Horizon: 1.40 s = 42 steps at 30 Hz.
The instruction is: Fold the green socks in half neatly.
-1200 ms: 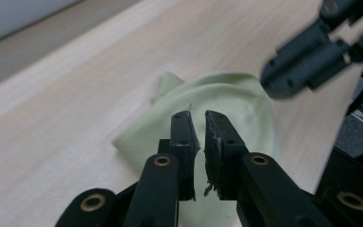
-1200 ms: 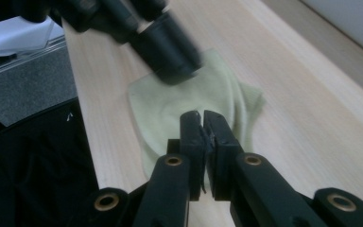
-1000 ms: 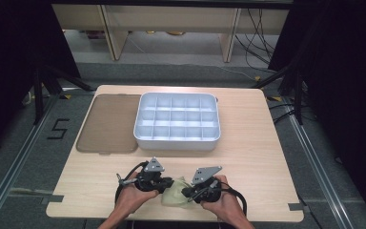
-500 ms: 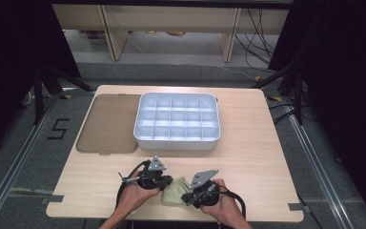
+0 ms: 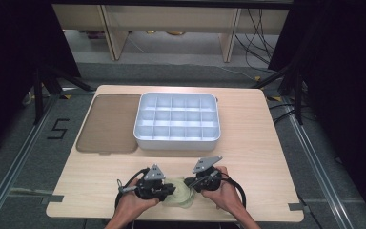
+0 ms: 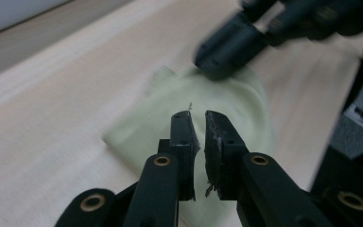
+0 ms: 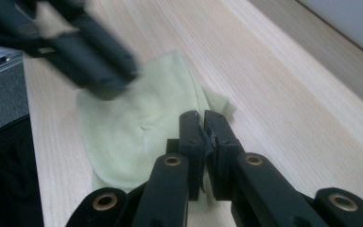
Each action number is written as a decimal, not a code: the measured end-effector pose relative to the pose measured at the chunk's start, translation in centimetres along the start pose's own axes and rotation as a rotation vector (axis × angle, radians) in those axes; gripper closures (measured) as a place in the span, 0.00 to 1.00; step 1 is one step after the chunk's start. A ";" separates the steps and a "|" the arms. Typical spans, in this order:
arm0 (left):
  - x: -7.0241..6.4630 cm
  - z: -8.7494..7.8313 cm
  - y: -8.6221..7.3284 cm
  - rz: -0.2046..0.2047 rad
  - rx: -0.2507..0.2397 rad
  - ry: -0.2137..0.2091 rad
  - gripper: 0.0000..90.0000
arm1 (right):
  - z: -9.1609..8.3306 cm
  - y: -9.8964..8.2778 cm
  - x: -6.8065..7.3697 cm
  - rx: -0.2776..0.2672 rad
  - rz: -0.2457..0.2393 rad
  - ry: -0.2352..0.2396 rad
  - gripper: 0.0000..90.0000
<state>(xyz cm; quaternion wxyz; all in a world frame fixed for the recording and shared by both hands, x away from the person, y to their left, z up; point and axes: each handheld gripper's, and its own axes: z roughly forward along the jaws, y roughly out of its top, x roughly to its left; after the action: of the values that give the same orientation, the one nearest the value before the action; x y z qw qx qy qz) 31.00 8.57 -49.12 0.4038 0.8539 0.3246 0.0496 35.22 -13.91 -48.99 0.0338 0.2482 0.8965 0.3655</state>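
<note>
A pale green cloth (image 5: 181,196) lies flat on the wooden table (image 5: 248,157) near its front edge, between the two hand-held grippers. My left gripper (image 5: 170,190) sits at the cloth's left side. Its jaws (image 6: 197,115) hover low over the cloth (image 6: 231,94). They have just eased apart a hair and stand all but shut, with nothing in the thin slit. My right gripper (image 5: 189,182) is at the cloth's right side. Shut, it (image 7: 201,113) is poised over the cloth (image 7: 137,118). Each gripper view shows the other gripper, blurred, across the cloth.
A white tray (image 5: 176,140) of several small compartments stands mid-table, beyond the grippers. A flat brown lid (image 5: 107,124) lies beside it on the left. Bare wood runs right of the tray. The table's front edge is just below the hands.
Both grippers have shifted a little around the cloth. The right one has edged away from the front of the table, and the cloth now lies more spread out between them.
</note>
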 end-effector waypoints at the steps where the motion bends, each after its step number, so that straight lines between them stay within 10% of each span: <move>1: -0.4 -0.1 -0.3 0.010 0.010 0.007 0.90 | 0.0 -0.2 -0.1 0.000 0.004 -0.002 0.96; 5: -0.4 0.3 -1.2 0.054 0.054 0.014 0.89 | 0.1 -0.7 -0.2 0.010 0.004 -0.007 0.96; 21: -0.4 -0.1 -1.2 0.025 0.032 0.015 0.90 | -0.7 -0.4 -0.1 -0.029 -0.001 -0.003 0.96; 42: 1.3 -1.3 -1.8 -0.144 0.056 0.054 0.55 | -0.7 -0.5 0.6 -0.014 -0.009 0.008 0.96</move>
<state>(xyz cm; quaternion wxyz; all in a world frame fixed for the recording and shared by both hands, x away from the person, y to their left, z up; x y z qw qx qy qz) 30.66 10.99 -49.78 0.3737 0.8376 0.3970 0.0342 34.32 -14.41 -48.78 0.0337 0.2424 0.8952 0.3724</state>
